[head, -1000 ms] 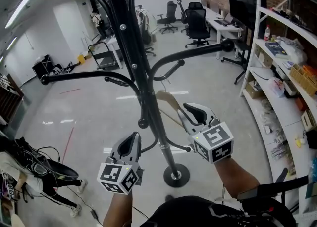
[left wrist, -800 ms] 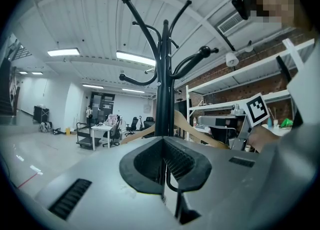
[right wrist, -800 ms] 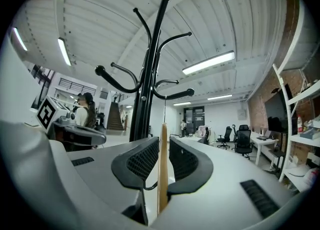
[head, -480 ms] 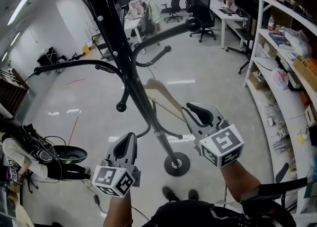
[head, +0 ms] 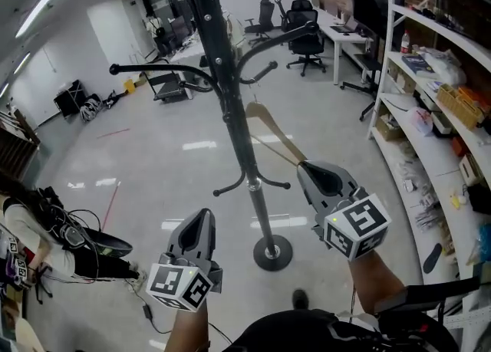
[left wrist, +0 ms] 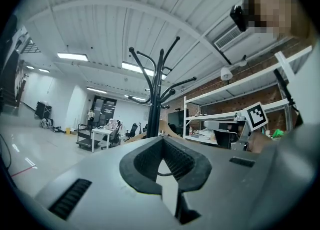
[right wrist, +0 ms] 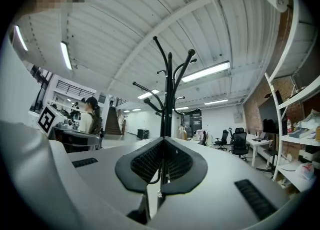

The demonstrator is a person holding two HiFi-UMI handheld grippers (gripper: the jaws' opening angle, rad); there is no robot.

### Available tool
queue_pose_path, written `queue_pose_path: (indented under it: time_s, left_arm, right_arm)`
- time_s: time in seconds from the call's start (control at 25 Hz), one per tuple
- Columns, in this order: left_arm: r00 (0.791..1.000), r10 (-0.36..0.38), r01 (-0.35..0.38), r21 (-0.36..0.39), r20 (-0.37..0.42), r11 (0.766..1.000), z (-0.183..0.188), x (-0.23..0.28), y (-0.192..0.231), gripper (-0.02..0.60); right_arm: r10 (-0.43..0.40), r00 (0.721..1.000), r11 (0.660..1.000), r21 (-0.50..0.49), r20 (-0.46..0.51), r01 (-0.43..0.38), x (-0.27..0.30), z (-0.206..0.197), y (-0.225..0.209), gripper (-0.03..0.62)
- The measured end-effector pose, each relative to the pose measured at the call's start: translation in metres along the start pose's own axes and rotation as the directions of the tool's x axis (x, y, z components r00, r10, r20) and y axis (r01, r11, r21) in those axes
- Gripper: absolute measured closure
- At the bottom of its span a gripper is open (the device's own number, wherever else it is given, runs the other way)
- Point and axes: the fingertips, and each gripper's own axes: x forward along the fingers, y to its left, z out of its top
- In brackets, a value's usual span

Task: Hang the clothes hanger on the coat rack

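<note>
The black coat rack (head: 238,128) stands mid-floor on a round base, its curved arms spreading at the top. A wooden clothes hanger (head: 275,132) slants up to the right of the pole, apart from it and below the arms. My right gripper (head: 311,168) is shut on its lower end; in the right gripper view the hanger's thin metal hook (right wrist: 159,171) sits between the jaws of that gripper (right wrist: 163,141), with the rack (right wrist: 169,103) straight ahead. My left gripper (head: 203,216) is lower left of the pole, shut and empty. Past the left gripper (left wrist: 161,141) show the rack (left wrist: 156,108) and the hanger (left wrist: 163,126).
White shelving (head: 437,74) full of boxes lines the right side. Desks and office chairs (head: 303,36) stand at the back, with a cart (head: 173,86) to their left. A person (head: 46,243) crouches with gear at the far left. Another person (right wrist: 90,116) stands in the distance.
The right gripper and hanger have shifted right, out from the pole. The view has pulled back, so the rack now looks more upright. The left gripper has barely moved.
</note>
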Motion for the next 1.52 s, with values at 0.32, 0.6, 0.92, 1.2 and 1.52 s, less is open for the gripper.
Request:
queue_pose_path:
  time_s: [0.32, 0.6, 0.92, 1.2, 1.52]
  left_arm:
    - [0.997, -0.072, 0.070, -0.041, -0.042, 0.997, -0.029, -0.117, -0.014, 0.591]
    - [0.994, -0.098, 0.092, -0.103, -0.051, 0.990, -0.038, -0.165, -0.058, 0.591]
    - [0.999, -0.047, 0.045, -0.077, -0.024, 0.996, -0.028, -0.248, -0.140, 0.591]
    - [0.994, 0.020, -0.027, -0.061, -0.110, 0.998, -0.048, -0.306, -0.221, 0.591]
    - [0.994, -0.030, 0.025, -0.042, -0.103, 0.999, -0.021, -0.366, -0.289, 0.591]
  right_arm:
    - [-0.049, 0.996, 0.998, 0.023, -0.078, 0.051, -0.084, -0.025, 0.098, 0.585]
    - [-0.074, 0.991, 0.997, 0.024, -0.114, 0.077, -0.156, -0.019, 0.131, 0.585]
    - [-0.013, 0.997, 1.000, 0.027, -0.079, 0.015, -0.269, -0.008, 0.167, 0.585]
    - [0.010, 0.996, 0.995, 0.103, -0.091, 0.000, -0.371, -0.021, 0.160, 0.585]
    - [0.004, 0.999, 0.992, 0.124, -0.047, 0.002, -0.439, 0.009, 0.194, 0.585]
